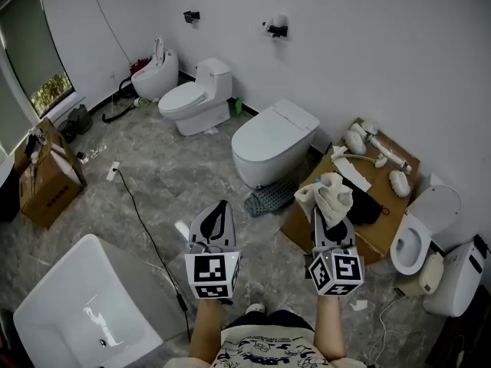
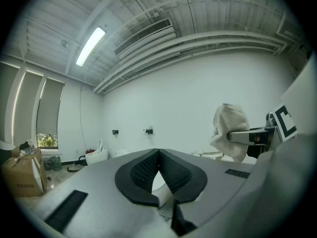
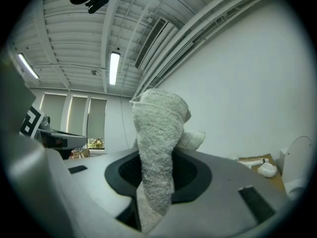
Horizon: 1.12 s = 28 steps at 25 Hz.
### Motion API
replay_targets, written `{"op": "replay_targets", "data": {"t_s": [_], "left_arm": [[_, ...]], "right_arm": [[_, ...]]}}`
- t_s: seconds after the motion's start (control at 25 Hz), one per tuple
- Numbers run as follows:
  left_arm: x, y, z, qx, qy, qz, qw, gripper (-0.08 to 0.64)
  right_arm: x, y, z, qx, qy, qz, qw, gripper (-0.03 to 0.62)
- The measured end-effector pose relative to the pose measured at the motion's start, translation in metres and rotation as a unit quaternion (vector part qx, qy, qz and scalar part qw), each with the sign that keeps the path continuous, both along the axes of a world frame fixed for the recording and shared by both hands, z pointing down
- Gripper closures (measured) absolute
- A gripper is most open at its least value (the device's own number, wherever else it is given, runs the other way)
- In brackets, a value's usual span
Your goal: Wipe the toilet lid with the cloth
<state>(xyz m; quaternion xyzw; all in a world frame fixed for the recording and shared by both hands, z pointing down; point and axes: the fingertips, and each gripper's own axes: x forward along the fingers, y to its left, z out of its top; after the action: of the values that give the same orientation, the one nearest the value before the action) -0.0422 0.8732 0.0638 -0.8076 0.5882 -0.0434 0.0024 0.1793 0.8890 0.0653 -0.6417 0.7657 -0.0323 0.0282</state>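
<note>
While R gripper (image 1: 328,221) pinches cloth (image 1: 327,194), long axis runs along jaws.

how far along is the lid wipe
Done: the cloth is picked up, clamped in the right gripper. In hand: it is held in the air, short of the nearest toilet lid. Still to do: reaching that closed lid and all the wiping. The left gripper is shut and empty.

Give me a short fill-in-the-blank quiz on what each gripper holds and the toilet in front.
1. Of the left gripper and the right gripper, the cloth sits in the ____ one.
2. The left gripper's jaws are ____ on nothing.
3. The toilet lid straight ahead is ____, not raised.
Missing words: right; shut; closed.
</note>
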Motion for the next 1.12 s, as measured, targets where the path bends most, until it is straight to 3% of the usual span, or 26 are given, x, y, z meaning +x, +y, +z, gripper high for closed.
{"op": "replay_targets", "data": {"t_s": [0.6, 0.84, 1.12], "left_arm": [[-0.013, -0.056, 0.023, -0.019, 0.011, -0.001, 0.9998, 0.557], [-0.020, -0.105, 0.034, -0.024, 0.006, -0.018, 0.9995, 0.557], [-0.024, -0.198, 0.039, -0.030, 0.004, -0.040, 0.9987, 0.557]], "right_arm": [[-0.015, -0.052, 0.018, -0.018, 0.008, 0.000, 1.000, 0.480], [-0.017, -0.111, 0.027, -0.021, 0.006, -0.014, 1.000, 0.480], [-0.018, -0.218, 0.032, -0.023, 0.004, -0.032, 0.999, 0.480]]}}
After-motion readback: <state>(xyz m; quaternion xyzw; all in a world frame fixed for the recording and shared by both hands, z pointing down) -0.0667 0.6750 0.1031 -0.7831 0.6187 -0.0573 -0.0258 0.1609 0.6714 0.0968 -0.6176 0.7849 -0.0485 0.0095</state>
